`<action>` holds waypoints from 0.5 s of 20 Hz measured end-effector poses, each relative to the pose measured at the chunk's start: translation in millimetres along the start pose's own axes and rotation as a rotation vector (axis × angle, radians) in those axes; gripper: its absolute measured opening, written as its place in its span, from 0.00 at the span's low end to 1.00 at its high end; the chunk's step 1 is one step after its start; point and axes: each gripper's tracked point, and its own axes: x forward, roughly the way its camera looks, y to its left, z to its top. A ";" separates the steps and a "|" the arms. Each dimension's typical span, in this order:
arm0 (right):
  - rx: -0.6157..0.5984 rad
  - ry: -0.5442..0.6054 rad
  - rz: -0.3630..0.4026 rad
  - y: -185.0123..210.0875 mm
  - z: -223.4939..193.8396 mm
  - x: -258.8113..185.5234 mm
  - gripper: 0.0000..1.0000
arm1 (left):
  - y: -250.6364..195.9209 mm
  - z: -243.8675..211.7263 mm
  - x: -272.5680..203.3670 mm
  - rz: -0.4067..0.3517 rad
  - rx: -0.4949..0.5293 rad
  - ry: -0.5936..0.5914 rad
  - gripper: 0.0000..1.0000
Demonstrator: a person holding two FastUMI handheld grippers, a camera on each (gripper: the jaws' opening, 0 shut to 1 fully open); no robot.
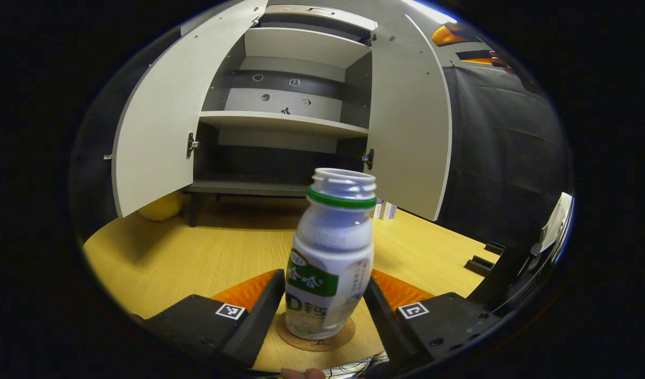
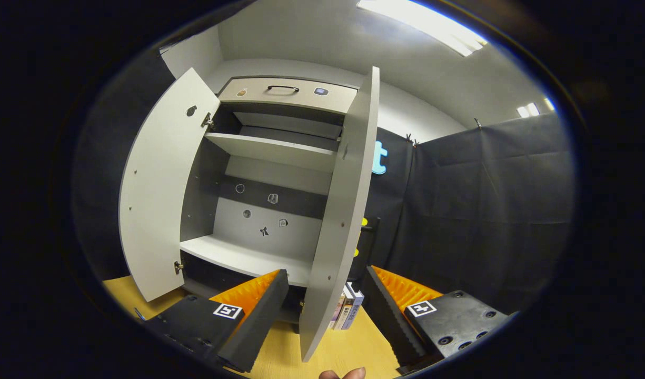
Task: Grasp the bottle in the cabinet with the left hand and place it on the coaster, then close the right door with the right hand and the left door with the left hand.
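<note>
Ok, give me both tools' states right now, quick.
Left tool: open around the bottle on the coaster, fingers not pressing it.
Right tool: open, empty, straddling the right door edge.

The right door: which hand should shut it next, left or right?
Right, probably. The right gripper is open with the right door edge standing between its fingers. The left gripper is busy: the bottle sits on the coaster between its fingers.

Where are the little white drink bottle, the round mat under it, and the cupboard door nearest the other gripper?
White plastic bottle point(image 1: 330, 263): left gripper view, label.
Round cork coaster point(image 1: 343, 337): left gripper view, rim.
Grey right door point(image 2: 338, 210): right gripper view, inner face.
</note>
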 end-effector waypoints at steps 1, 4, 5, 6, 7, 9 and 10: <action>0.000 0.000 -0.004 -1.1 -0.4 0.1 0.97 | 0.8 -0.6 0.8 0.001 0.006 0.006 0.91; -0.003 -0.011 -0.009 -2.8 0.4 -0.4 0.97 | 3.1 -5.9 -2.2 0.001 0.005 0.034 0.91; 0.000 -0.012 -0.011 -3.1 -0.9 -1.0 0.97 | 3.8 -7.8 -3.5 0.005 0.002 0.039 0.90; 0.007 -0.010 -0.012 -3.5 -2.4 -0.6 0.97 | 4.1 -8.3 -5.0 0.009 0.001 0.047 0.90; 0.019 -0.008 -0.015 -4.9 -4.2 0.0 0.97 | 5.6 -12.0 -9.0 0.015 0.003 0.061 0.90; 0.065 0.006 -0.023 -8.9 -9.2 2.7 0.97 | 10.8 -16.2 -25.6 0.029 0.019 0.083 0.91; 0.093 0.013 -0.032 -13.1 -11.4 4.6 0.97 | 11.5 -15.3 -33.4 0.034 0.026 0.091 0.91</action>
